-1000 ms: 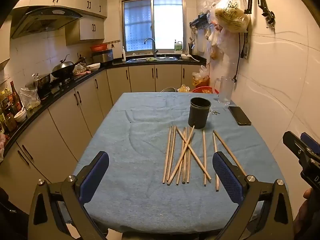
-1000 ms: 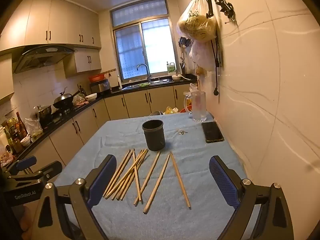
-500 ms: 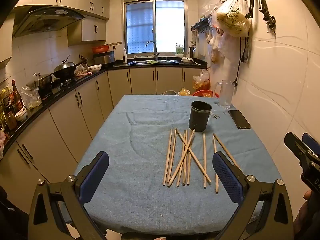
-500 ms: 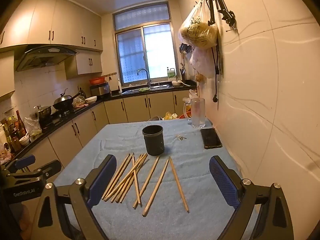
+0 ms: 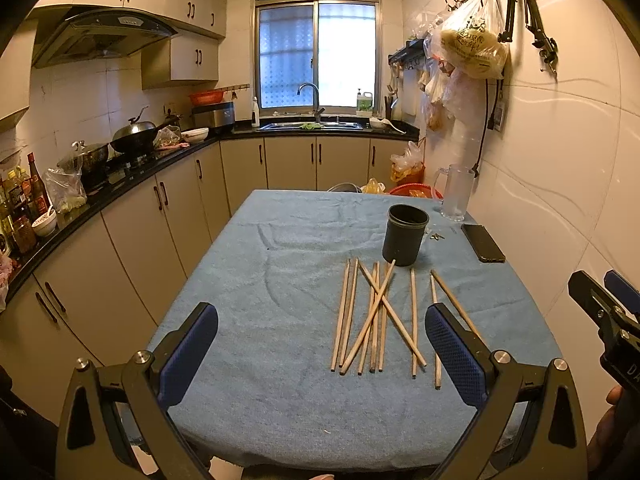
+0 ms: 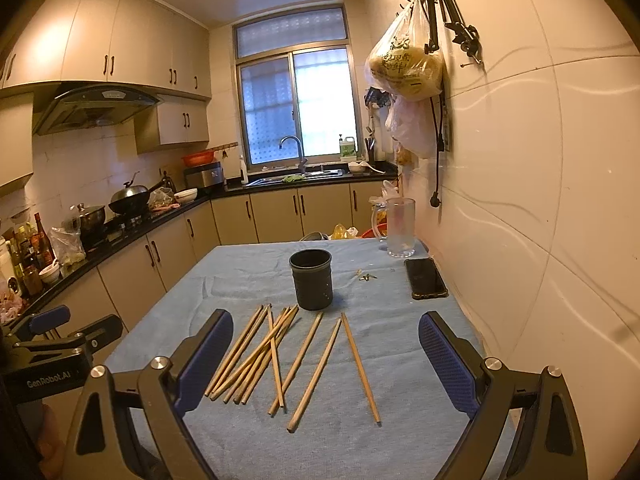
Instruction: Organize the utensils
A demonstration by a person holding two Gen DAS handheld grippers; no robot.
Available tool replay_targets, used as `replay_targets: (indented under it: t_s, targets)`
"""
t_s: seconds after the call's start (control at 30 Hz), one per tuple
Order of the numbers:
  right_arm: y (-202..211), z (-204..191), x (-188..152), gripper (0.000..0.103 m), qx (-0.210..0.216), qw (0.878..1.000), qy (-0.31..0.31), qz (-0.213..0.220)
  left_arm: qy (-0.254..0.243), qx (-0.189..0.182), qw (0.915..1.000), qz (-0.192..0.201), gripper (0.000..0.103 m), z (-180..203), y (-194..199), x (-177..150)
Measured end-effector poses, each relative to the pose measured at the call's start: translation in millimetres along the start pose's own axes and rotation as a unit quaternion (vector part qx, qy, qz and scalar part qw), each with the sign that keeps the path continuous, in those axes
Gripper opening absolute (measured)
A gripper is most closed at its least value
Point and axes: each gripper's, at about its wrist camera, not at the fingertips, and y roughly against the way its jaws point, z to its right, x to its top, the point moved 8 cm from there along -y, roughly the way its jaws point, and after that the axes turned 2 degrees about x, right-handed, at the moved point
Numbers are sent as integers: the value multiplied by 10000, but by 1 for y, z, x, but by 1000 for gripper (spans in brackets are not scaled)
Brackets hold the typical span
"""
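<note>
Several wooden chopsticks [image 5: 376, 316] lie loose and partly crossed on the blue table cloth [image 5: 280, 280], just in front of a dark round holder cup [image 5: 404, 240]. They also show in the right wrist view [image 6: 276, 356], with the holder cup [image 6: 311, 279] behind them. My left gripper [image 5: 320, 356] is open and empty, above the near part of the table. My right gripper [image 6: 324, 356] is open and empty, above the near ends of the chopsticks. The right gripper also shows at the right edge of the left wrist view [image 5: 608, 320].
A black phone [image 6: 425, 278] and a glass mug [image 6: 398, 227] sit at the table's far right by the tiled wall. Small keys [image 6: 366, 276] lie near the cup. Kitchen counters run along the left. Bags hang on the wall hooks [image 6: 406, 64].
Both grippers have pulled back and risen slightly, so the table and chopsticks sit a little farther away in both views. Nothing on the table has moved.
</note>
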Motion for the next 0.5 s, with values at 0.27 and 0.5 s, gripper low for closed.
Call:
replay_targets:
  t_s: [0.27,0.5]
  targets:
    - [-1,-6,-4,95,117,9999,42,11,30,62,10000,-34,103,-2,-2,-2]
    - [-2,-9,-6,95,251,9996,117,50,89,232,9997,-10,103,-6,-2,-5]
